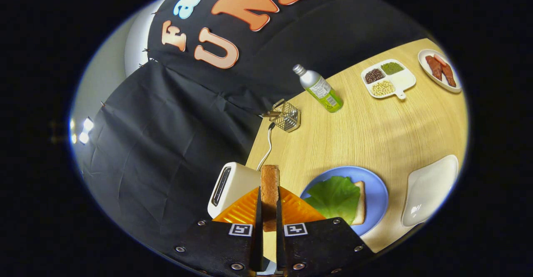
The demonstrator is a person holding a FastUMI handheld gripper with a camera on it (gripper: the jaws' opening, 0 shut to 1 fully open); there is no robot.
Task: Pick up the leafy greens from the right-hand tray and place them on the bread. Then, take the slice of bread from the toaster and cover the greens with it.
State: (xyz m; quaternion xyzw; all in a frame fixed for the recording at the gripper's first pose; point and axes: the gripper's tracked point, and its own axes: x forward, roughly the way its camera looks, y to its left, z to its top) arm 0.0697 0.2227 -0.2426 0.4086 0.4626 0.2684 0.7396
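My gripper is shut on a slice of toasted bread, held edge-on and upright between both fingers, lifted above the table. Just left of the fingers stands the white toaster, its slot dark. To the right of the fingers a blue plate carries a slice of bread with the leafy greens lying on top of it. Further right lies a white tray with nothing on it.
Beyond the fingers on the wooden table stand a small wire basket, a lying green-labelled bottle, a divided dish of beans and a plate of red meat strips. The toaster's cord runs toward the basket.
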